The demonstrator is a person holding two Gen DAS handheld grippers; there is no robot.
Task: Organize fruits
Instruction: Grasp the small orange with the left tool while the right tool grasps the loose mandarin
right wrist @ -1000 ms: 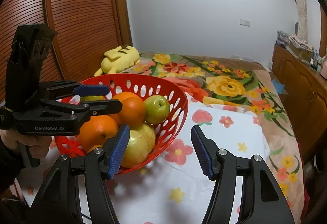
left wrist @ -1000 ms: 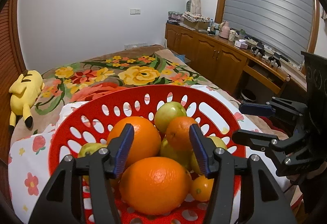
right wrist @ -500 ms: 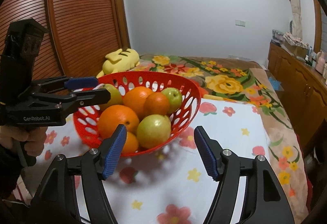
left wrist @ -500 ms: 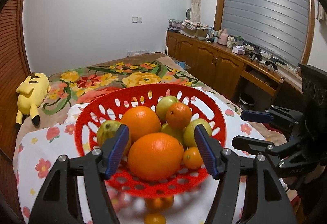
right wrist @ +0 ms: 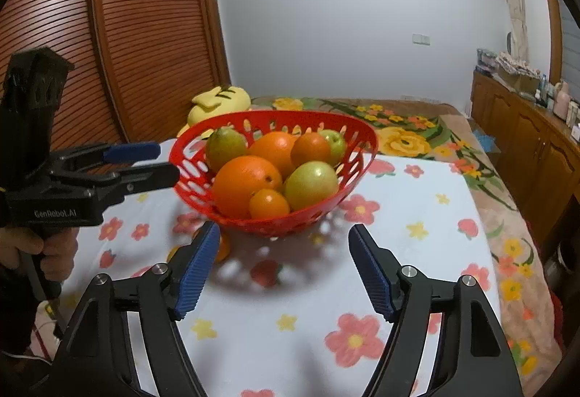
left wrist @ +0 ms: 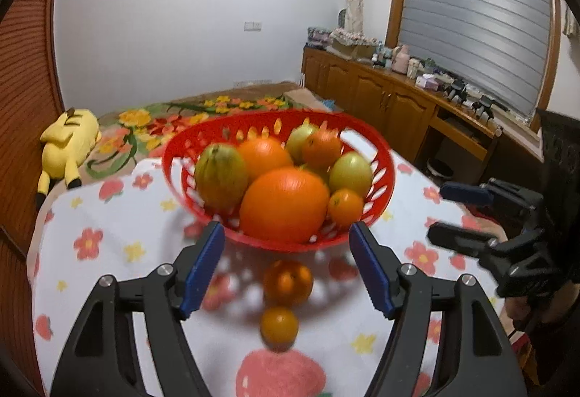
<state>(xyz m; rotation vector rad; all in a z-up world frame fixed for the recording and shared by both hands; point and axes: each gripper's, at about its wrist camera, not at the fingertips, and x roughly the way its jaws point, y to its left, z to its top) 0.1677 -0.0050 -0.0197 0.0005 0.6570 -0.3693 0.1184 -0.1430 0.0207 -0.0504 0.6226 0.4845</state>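
A red slotted basket (left wrist: 384, 157) (right wrist: 275, 116) stands on a white flowered cloth (left wrist: 119, 230), heaped with oranges and green fruits; a large orange (left wrist: 284, 205) (right wrist: 246, 185) lies in front. Two small oranges (left wrist: 287, 282) (left wrist: 279, 326) lie loose on the cloth before the basket; the right wrist view shows one small orange (right wrist: 224, 248) half hidden by a finger. My left gripper (left wrist: 285, 231) (right wrist: 161, 163) and right gripper (right wrist: 283, 229) (left wrist: 444, 214) hover just short of the basket. The jaws of both are opening, with nothing between them.
A bed with a flowered blanket (right wrist: 409, 139) lies beyond the cloth, with a yellow plush toy (left wrist: 69, 143) on it. Wooden cabinets (left wrist: 391, 107) with clutter on top run along the right wall. Slatted wooden doors (right wrist: 145, 34) stand at left. A hand (right wrist: 40, 248) holds the left gripper.
Both grippers have drawn back from the basket, which now looks smaller and farther. Their jaws have spread wider. Two loose small oranges have come into view on the cloth.
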